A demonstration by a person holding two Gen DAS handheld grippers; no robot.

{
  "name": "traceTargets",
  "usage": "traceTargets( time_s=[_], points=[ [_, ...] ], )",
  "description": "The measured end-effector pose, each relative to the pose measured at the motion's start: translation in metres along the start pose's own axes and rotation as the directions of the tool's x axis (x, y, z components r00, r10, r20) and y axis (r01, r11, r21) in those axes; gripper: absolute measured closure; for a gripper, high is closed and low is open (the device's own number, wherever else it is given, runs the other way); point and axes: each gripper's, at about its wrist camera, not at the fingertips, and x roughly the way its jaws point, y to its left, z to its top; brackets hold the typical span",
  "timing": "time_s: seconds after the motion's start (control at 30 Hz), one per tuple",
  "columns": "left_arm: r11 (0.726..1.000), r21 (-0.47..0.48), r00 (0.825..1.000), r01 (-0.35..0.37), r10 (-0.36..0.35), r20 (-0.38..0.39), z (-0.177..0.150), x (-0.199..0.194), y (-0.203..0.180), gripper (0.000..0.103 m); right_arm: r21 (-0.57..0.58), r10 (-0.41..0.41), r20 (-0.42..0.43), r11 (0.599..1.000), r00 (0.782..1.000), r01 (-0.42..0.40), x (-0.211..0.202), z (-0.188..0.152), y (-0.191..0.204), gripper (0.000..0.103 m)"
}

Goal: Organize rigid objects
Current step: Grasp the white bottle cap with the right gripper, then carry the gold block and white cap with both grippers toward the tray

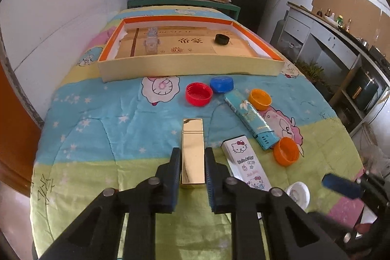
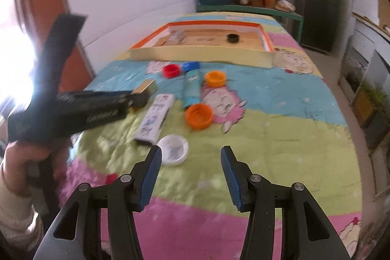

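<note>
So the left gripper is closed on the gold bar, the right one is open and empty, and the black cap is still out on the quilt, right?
Not quite: the black cap already lies inside the tray, as the left wrist view shows. The rest holds: the left gripper grips the gold bar, and the right gripper is open and empty.

Readable markings are few. The white rectangular box [image 1: 246,163], at 5 o'clock in the left wrist view, carries "Hello Kitty" lettering with cat-face drawings. Inside the shallow tray [image 1: 190,67], at 12 o'clock, the tan liner [image 1: 185,44] bears two large Chinese characters, apparently "帝豪", above a small crest; a line of Latin capitals above them is too blurred to read. Printing on the teal box [image 1: 249,115] cannot be made out.
</note>
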Motion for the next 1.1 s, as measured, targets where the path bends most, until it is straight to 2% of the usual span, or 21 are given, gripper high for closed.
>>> traceTargets(
  time_s=[0.17,0.33,0.53,0.77,1.1],
  points=[
    [1.0,-0.017,1.0,0.019,-0.019,0.003,-0.002,-0.003,0.002,0.084,-0.06,-0.025,-0.011,0.998,1.0,0.024,0.012,-0.004,0.012,0.052],
    [0.999,-0.022,1.0,0.027,-0.027,0.008,-0.003,-0.006,0.002,0.084,-0.108,-0.041,-0.001,0.993,0.999,0.041,0.021,-0.002,0.019,0.073],
    [0.999,-0.037,0.999,0.039,-0.038,0.032,-0.003,-0.013,0.008,0.085,-0.106,-0.051,0.009,0.993,0.999,0.051,0.021,0.001,0.016,0.073],
    [0.998,-0.059,0.998,0.019,-0.016,0.056,0.003,-0.023,0.017,0.085,-0.056,-0.071,0.055,0.996,0.996,0.074,0.009,0.01,0.004,0.073],
    [0.998,-0.062,1.0,0.026,-0.026,-0.003,0.0,-0.006,0.018,0.085,-0.049,-0.077,0.042,0.996,0.996,0.079,0.009,0.015,0.001,0.073]
  ],
)
